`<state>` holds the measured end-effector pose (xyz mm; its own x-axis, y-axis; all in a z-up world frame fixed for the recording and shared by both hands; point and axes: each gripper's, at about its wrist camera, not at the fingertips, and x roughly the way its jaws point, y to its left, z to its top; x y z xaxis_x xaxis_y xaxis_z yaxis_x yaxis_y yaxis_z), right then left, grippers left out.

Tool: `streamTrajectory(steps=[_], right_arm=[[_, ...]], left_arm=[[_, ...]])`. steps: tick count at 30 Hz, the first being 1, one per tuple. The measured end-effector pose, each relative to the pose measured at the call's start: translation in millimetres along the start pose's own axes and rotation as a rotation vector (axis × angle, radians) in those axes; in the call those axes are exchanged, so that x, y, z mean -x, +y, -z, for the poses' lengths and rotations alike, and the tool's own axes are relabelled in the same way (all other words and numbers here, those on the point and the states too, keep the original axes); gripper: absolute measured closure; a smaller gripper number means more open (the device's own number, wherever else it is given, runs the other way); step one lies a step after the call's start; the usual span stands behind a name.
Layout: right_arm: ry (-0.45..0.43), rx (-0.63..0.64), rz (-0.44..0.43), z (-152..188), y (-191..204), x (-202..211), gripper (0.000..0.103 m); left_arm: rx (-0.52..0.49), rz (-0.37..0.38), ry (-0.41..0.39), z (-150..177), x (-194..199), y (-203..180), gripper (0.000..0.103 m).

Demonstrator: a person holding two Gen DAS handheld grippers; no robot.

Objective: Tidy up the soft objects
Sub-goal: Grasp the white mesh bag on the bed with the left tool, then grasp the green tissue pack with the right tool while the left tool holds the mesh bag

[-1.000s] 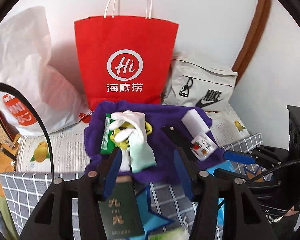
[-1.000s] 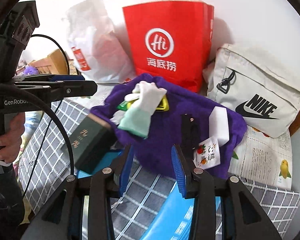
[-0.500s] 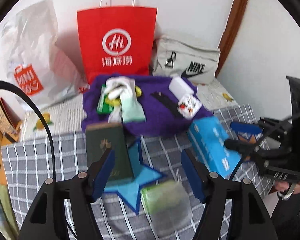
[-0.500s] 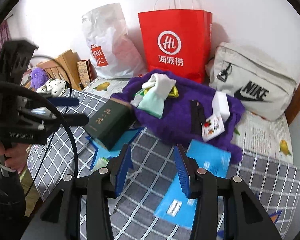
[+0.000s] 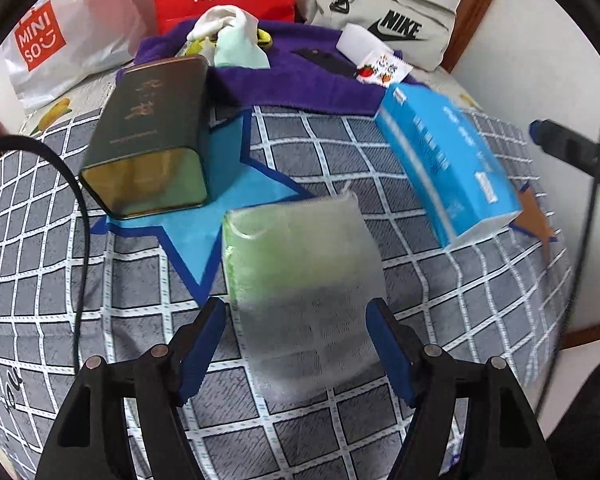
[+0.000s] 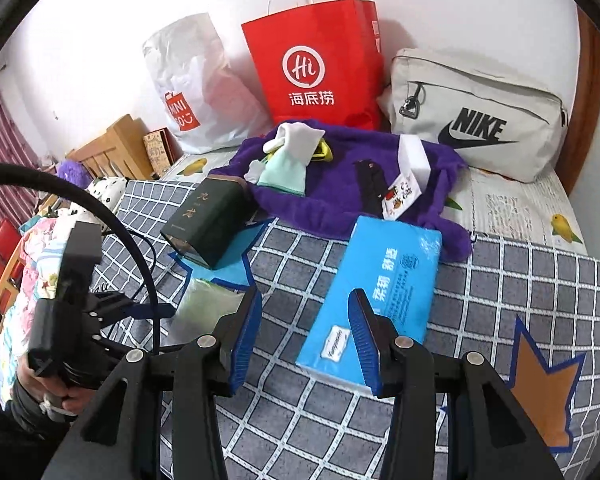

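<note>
1. The left wrist view alone shows the left gripper (image 5: 296, 340) from behind: its jaws stand wide on either side of the mesh pouch (image 5: 300, 288), pads clear of it. They have just been opening.
2. The pouch, pale with green inside, lies flat on the checked cloth (image 5: 340, 152), just beside the blue star patch (image 5: 236, 184).
3. The right wrist view alone shows the right gripper (image 6: 306, 334) with jaws partly apart and nothing between them, its right finger in front of the blue tissue pack (image 6: 380, 284). They have just been opening.
4. That view also shows a hand (image 6: 56, 392) on the left gripper's handle and an orange star patch (image 6: 540, 384).
5. A dark green tin (image 5: 148, 140) lies on its side on the blue star.
6. Behind lies a purple towel (image 6: 340, 184) bearing a white-and-mint glove (image 6: 292, 156); a red paper bag (image 6: 320, 64) and a grey pouch bag (image 6: 480, 116) stand at the wall.
</note>
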<state>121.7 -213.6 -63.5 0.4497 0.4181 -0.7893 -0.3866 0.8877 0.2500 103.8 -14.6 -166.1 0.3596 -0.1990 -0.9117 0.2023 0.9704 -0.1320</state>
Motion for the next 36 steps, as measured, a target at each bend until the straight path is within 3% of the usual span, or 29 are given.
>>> streamTrajectory(steps=[8, 13, 17, 23, 26, 36], right_arm=[[0.028, -0.022, -0.016, 19.0, -4.2, -7.1, 0.058], [0.046, -0.038, -0.024, 26.1, -6.5, -14.6, 0.058], [0.052, -0.038, -0.024, 29.7, -4.9, -18.1, 0.058], [0.063, -0.026, -0.023, 28.8, 3.1, -25.0, 0.058], [0.070, -0.012, -0.028, 26.6, 10.8, -29.3, 0.058], [0.107, 0.070, -0.063, 22.2, 46.3, -53.2, 0.058]], left_arm=[[0.025, -0.018, 0.023, 6.0, -17.7, -18.5, 0.022], [0.012, -0.044, 0.020, 6.7, -23.0, -22.7, 0.024], [-0.004, -0.047, 0.002, 5.5, -19.8, -18.2, 0.047], [-0.010, 0.032, -0.006, 9.9, -6.3, -4.1, 0.080], [-0.012, 0.047, -0.013, 10.8, -0.7, 2.9, 0.090], [0.049, 0.055, -0.101, 10.1, 35.1, 46.1, 0.093]])
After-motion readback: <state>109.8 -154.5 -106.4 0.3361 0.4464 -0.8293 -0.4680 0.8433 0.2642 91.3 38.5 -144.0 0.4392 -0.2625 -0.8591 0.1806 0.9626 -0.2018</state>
